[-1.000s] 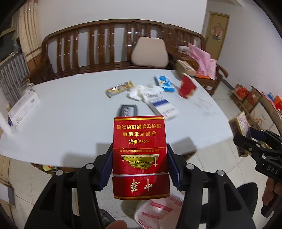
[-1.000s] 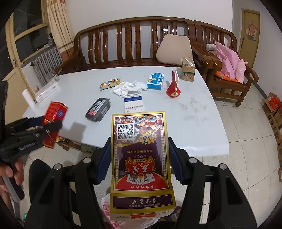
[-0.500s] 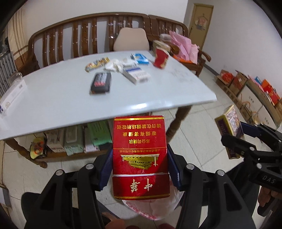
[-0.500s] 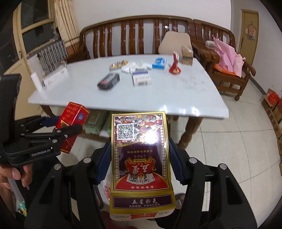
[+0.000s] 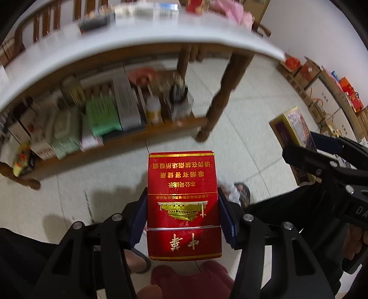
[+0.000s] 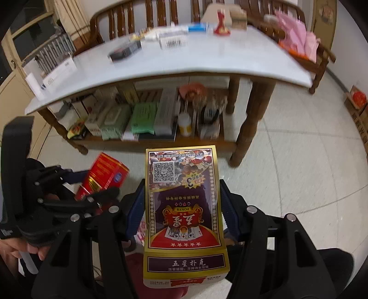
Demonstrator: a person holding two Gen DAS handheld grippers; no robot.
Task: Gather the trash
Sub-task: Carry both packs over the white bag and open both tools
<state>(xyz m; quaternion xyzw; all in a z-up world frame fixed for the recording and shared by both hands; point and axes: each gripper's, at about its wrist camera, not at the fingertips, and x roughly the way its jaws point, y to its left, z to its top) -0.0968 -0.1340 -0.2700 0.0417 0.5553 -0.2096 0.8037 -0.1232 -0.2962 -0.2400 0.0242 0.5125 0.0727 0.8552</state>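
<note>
My left gripper (image 5: 182,214) is shut on a red cigarette pack (image 5: 182,202) and holds it low over the tiled floor, in front of the table. The pack also shows in the right wrist view (image 6: 103,177). My right gripper (image 6: 181,207) is shut on a gold and purple playing card box (image 6: 184,211), which shows at the right of the left wrist view (image 5: 293,135). Both point down and forward. More trash lies on the white table top (image 6: 207,57): a black pack (image 6: 124,51), a white and blue pack (image 6: 172,40), a red wrapper (image 6: 222,25).
A wooden shelf (image 6: 149,138) under the table holds several boxes and a small bottle. A table leg (image 5: 220,103) stands ahead. A wooden bench (image 6: 161,16) is behind the table. A dark red thing (image 5: 195,280) lies below both grippers. Cardboard boxes (image 5: 322,92) line the right wall.
Both grippers have dropped lower and tilted down, so the table top now sits high in view and the shelf beneath it shows. Both still hold their boxes.
</note>
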